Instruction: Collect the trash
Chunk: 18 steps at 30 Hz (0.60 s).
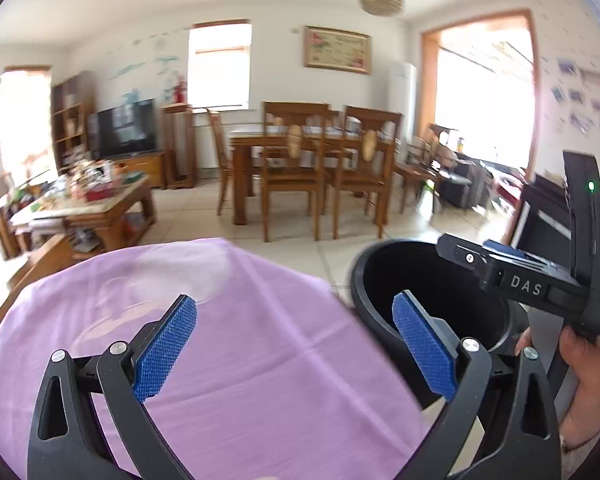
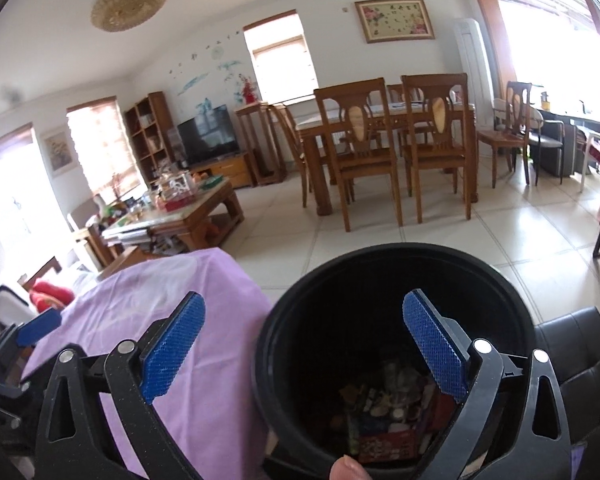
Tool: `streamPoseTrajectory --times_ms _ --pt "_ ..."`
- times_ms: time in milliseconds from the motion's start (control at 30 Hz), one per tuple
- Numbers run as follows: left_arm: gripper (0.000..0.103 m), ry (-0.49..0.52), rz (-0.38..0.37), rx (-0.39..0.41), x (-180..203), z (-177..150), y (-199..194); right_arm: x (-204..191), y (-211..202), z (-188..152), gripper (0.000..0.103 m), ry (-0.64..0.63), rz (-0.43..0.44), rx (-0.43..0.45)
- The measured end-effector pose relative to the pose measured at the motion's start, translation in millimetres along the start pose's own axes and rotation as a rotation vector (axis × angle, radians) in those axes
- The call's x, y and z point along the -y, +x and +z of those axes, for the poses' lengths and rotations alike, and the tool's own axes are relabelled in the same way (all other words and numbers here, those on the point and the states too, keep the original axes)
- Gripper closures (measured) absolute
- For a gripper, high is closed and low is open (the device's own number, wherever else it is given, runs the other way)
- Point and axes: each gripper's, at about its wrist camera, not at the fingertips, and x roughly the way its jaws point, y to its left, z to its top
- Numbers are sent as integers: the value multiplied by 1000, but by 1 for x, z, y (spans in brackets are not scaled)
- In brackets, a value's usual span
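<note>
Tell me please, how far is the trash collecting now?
It looks nearly finished. Done: wrappers and other trash lie at the bottom of the black bin. In hand: nothing; the left gripper and the right gripper both have open, empty jaws. Left: no trash shows on the visible part of the purple tablecloth; its edges are out of view.

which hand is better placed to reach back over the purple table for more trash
Left, probably. The left gripper is open over the purple cloth; the right gripper is open above the black bin.
</note>
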Motion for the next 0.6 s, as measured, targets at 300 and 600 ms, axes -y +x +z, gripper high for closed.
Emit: streamPoseTrajectory --times_ms 300,600 --pt "5 -162 314 68 -124 -31 -51 -168 32 -17 5 -200 230 3" --pt "5 -308 484 52 -195 -48 -77 -260 52 -45 5 -241 274 11"
